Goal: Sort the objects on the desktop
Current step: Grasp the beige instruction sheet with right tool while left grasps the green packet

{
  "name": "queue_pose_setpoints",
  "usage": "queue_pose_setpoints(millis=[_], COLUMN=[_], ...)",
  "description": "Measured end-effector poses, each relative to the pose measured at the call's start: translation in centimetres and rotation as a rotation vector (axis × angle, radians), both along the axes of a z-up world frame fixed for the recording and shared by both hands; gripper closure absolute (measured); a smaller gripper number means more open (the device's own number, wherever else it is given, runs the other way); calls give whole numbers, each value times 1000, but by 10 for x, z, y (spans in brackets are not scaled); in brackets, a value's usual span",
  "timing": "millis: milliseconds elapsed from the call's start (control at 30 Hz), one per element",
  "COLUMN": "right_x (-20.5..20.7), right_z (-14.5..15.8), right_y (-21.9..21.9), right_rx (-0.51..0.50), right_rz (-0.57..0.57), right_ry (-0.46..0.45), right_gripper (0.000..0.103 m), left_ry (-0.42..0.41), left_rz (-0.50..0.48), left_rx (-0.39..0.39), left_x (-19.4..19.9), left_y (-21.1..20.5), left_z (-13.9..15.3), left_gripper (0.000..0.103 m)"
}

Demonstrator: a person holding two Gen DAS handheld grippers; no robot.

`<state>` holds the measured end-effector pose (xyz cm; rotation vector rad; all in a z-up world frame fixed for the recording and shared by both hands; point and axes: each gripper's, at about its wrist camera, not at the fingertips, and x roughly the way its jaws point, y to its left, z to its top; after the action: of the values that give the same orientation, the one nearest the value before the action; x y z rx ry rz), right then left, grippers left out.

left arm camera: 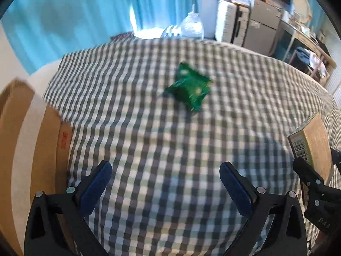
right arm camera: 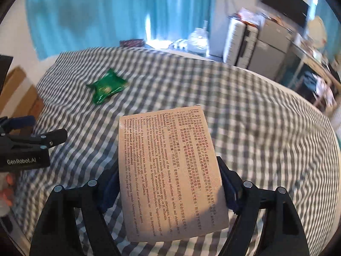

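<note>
Left gripper: jaws spread wide, nothing held between them, poised above the gingham-covered tabletop. Green snack packet: lying loose on the cloth, straight ahead of the left gripper and slightly to its right, well apart from the fingertips; long axis judged to run diagonally across the gripper's line (motion blur hinders certainty). Right gripper: closed on a medicine box, which is held flat-face-up with its printed panel running lengthwise along the fingers. From the right wrist view the packet lies far forward and to the left, beyond the box. Cardboard carton: at the tabletop's left edge, just beside the left gripper. The empty left gripper is judged the better placed for the packet; a forward reach would be required.
</note>
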<state>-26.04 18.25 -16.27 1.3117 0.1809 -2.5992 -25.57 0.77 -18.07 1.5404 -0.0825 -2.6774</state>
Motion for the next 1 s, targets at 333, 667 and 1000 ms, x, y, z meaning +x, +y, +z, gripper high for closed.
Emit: queue_pose_setpoints(millis=[333,667,1000], right_x=[-9,-17,-16], right_z=[3,-12,-20], right_y=[26,29,32], right_rx=[-69,-112,-131], right_rz=[-93,-104,-116], right_ry=[1,-35,-50], right_gripper=[24,24,24], left_ry=[99,97,94], left_rz=[-47,-54,-50], left_rx=[29,-31,93], left_x=[-54,-113,-142], left_y=[31,40,26], left_z=[4,-40,-57], left_gripper=[0,0,26])
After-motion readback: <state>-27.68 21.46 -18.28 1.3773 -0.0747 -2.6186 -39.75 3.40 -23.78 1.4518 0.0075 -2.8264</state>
